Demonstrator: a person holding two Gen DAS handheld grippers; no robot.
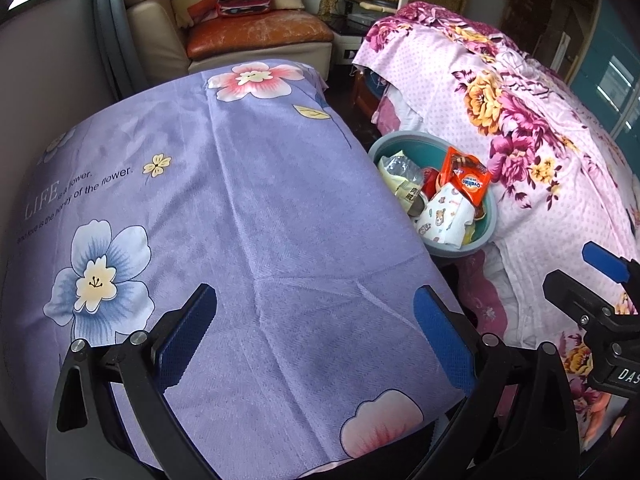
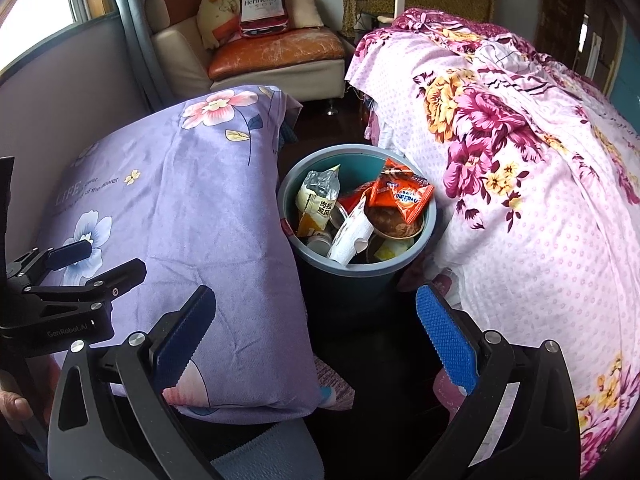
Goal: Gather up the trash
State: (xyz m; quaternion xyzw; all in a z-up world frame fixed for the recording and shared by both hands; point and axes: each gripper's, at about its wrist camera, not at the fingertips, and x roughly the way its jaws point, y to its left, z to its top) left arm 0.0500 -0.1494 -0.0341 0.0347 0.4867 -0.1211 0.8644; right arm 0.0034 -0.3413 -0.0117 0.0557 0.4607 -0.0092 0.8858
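The left claw (image 1: 316,336) hangs above the tabletop (image 1: 248,208), which is covered by a purple cloth with printed flowers; its two blue pads stand wide apart and nothing is between them, so it is released. The right claw (image 2: 320,340) is also released, with its pads far from each other and empty, and it looks down into the gap between the tabletop (image 2: 192,216) and the bed (image 2: 532,216). In this gap a round blue-green trash bin (image 2: 356,280) stands on the dark floor, just beside the edge of the purple cloth on one side and touching or almost touching the pink flowered bedsheet on the other. The bin is filled up to the rim with trash: an orange snack wrapper (image 2: 404,196) lies on top at the bed side, a pale yellow pouch with silver top (image 2: 316,196) stands at the tabletop side, and a white paper piece (image 2: 352,236) leans between them. In the left wrist view the same bin (image 1: 464,248) is seen past the tabletop corner, with the orange wrapper (image 1: 464,176) on top, and a part of the right claw (image 1: 592,280) shows at the right edge. Behind, a small sofa (image 2: 276,56) with an orange cushion carries a red bag with a bottle print (image 2: 262,4).
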